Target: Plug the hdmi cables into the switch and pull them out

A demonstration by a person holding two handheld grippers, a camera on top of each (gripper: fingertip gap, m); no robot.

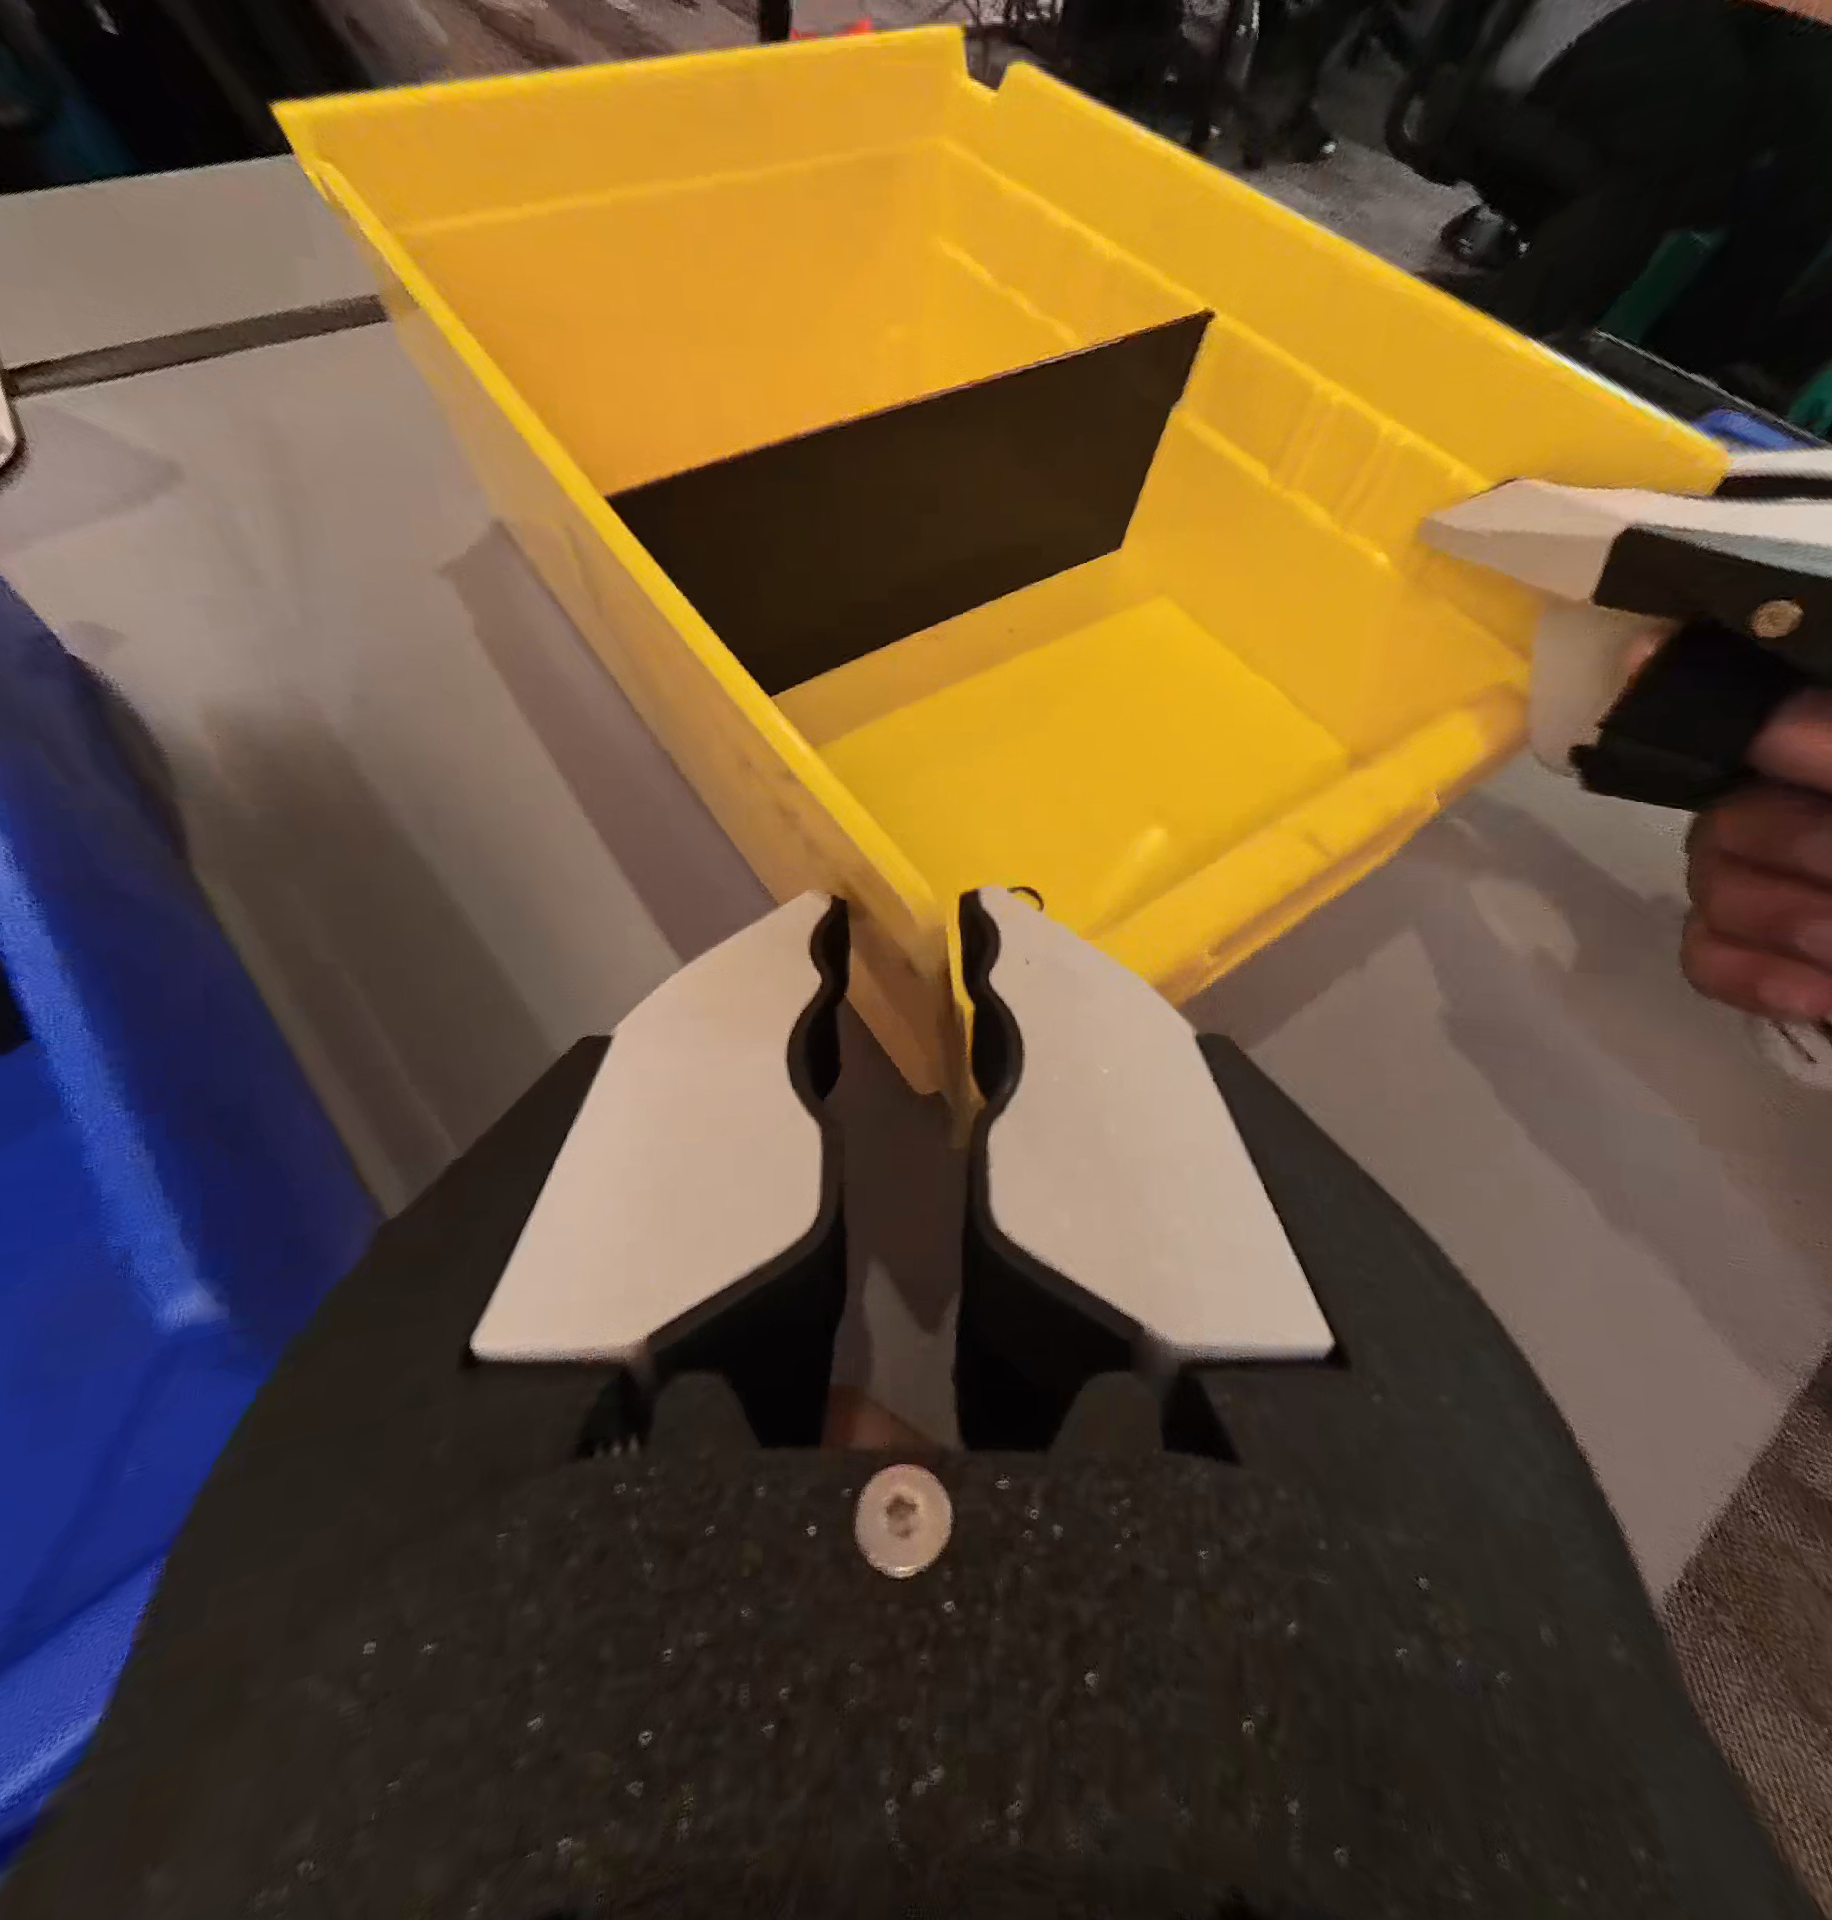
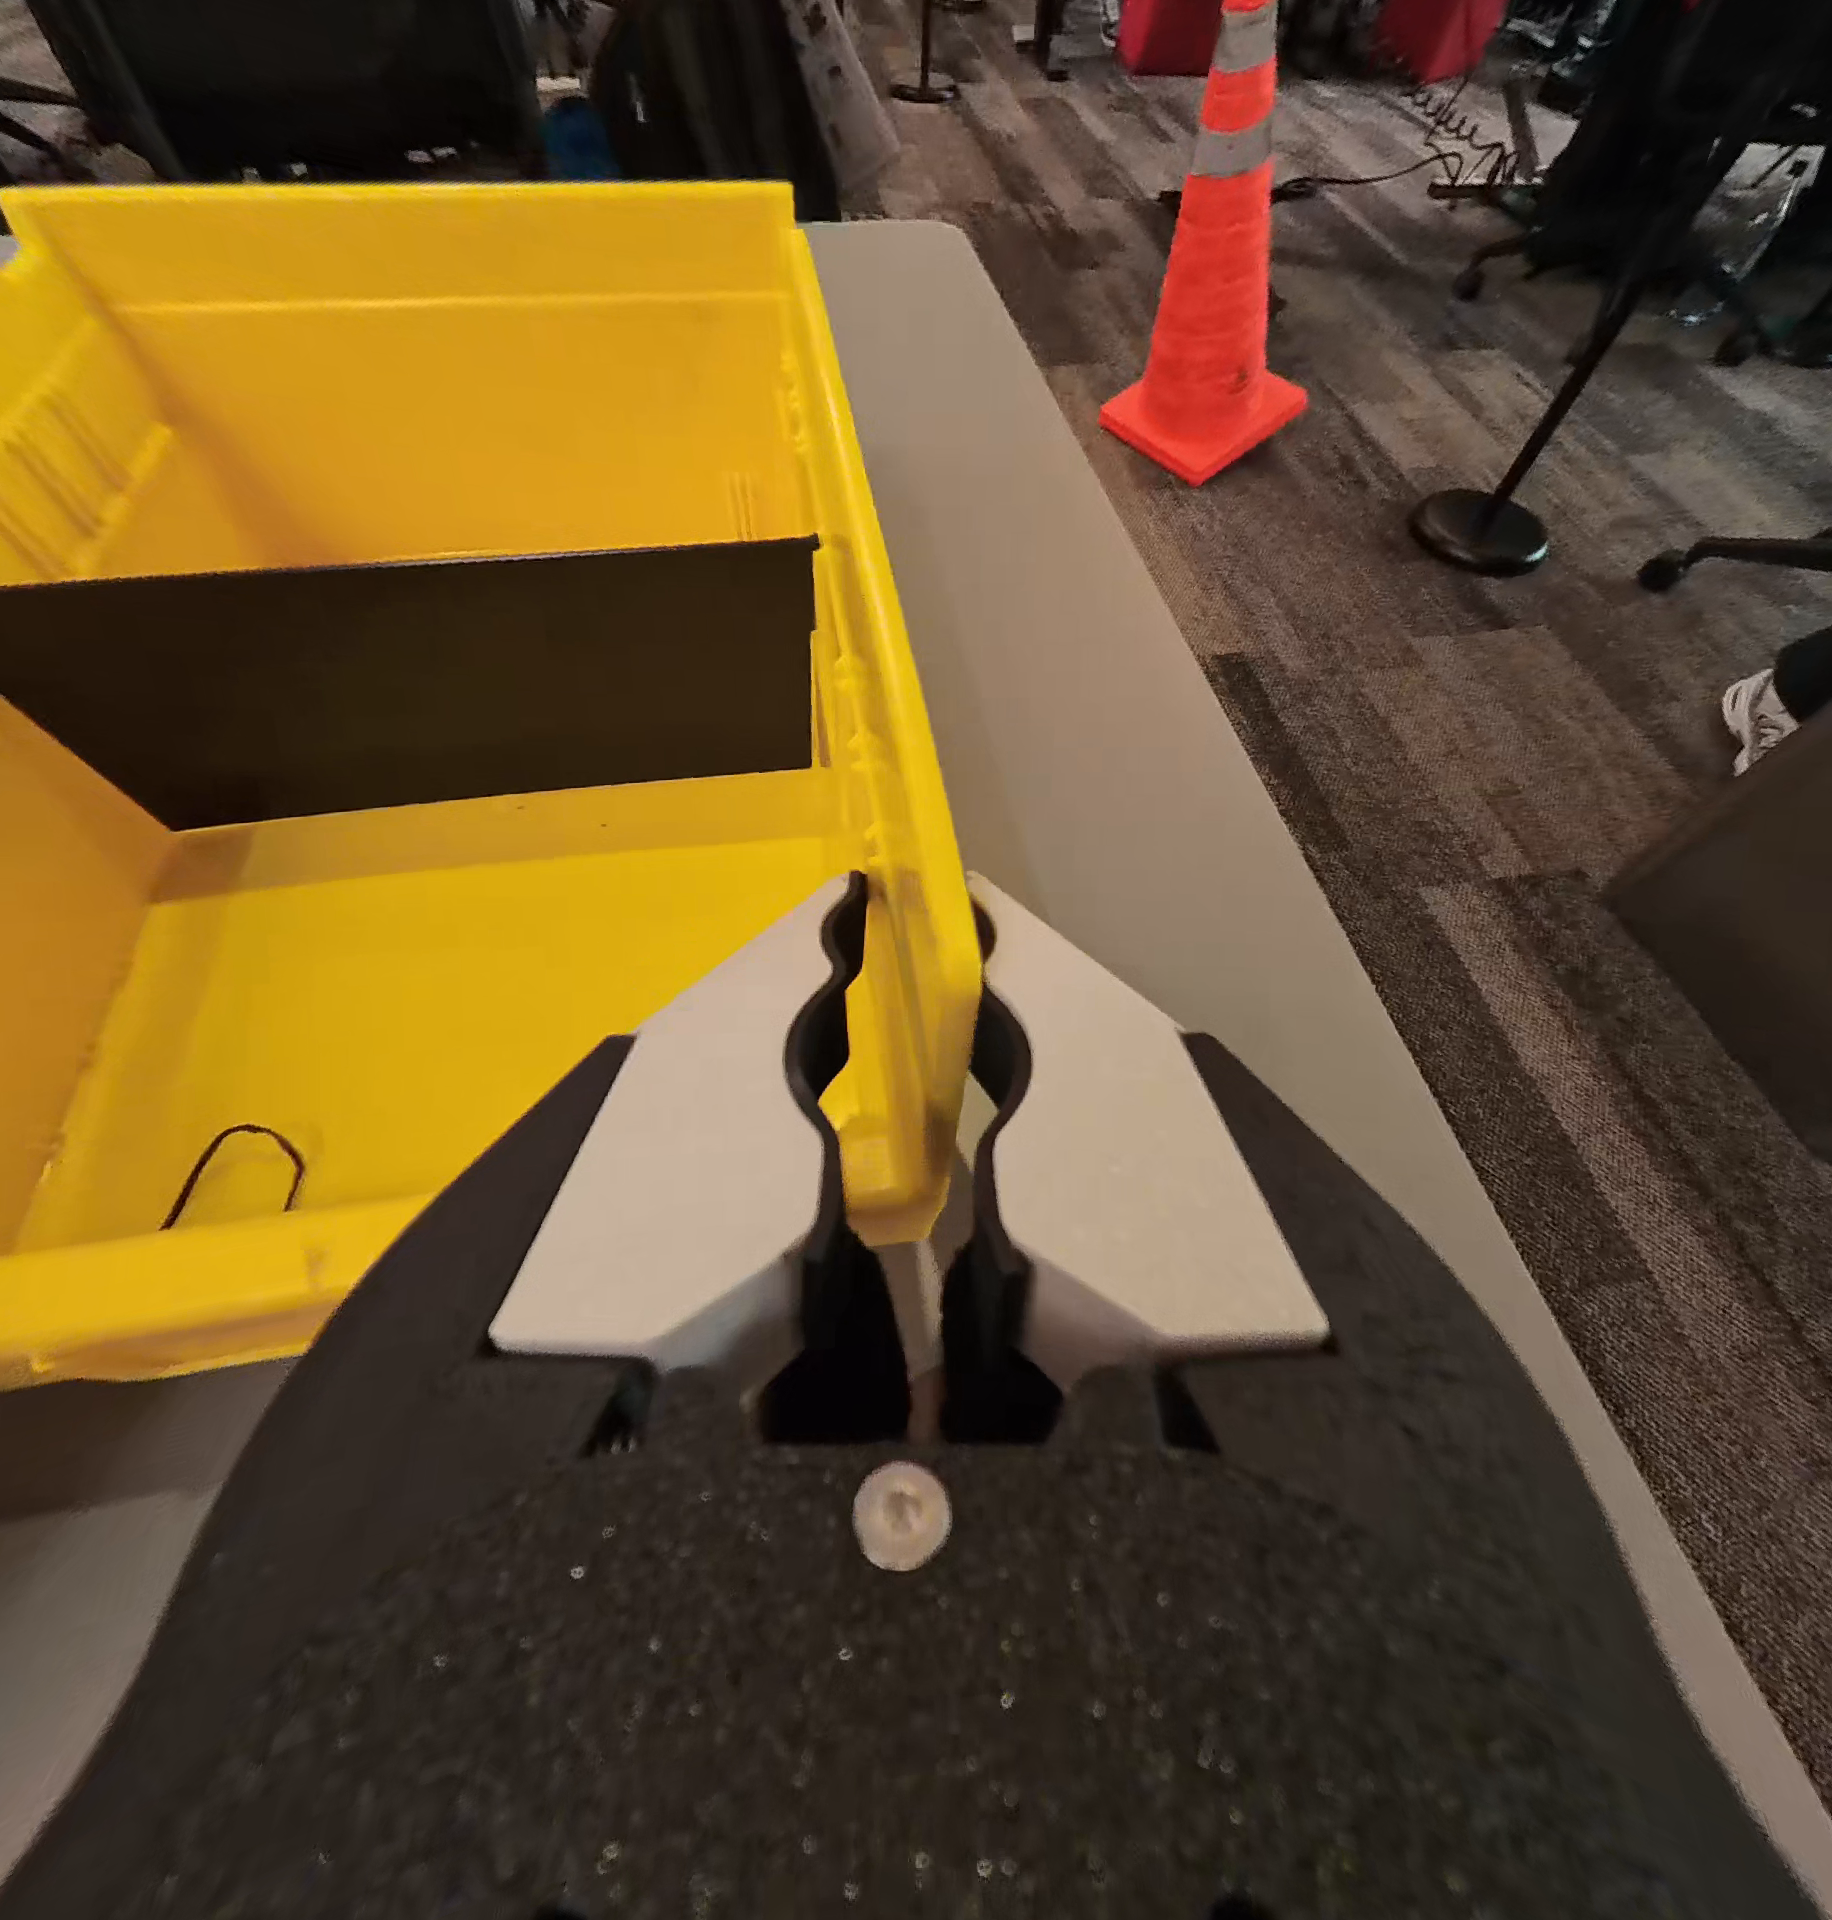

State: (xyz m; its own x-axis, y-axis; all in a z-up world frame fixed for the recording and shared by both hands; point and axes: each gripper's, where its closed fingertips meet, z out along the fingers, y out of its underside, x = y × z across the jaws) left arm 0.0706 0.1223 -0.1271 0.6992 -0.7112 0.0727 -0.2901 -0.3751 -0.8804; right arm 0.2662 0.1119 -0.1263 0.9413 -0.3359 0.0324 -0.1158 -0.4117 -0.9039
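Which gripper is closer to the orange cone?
Right. The right gripper clamps the bin wall on the side facing the cone; the left gripper clamps the opposite wall, farther away.

A yellow bin (image 1: 683,343) is seen on the grey desk (image 1: 299,665), split across its middle by an upright black divider (image 1: 891,509). A thin dark loop of wire (image 2: 234,1172) lies on the floor of its near compartment. A blue bin (image 1: 70,1039) is set just beside it at the left. An orange traffic cone (image 2: 1213,270) and a black stand base (image 2: 1479,532) are placed on the patterned carpet (image 2: 1411,790) beyond the desk's edge.
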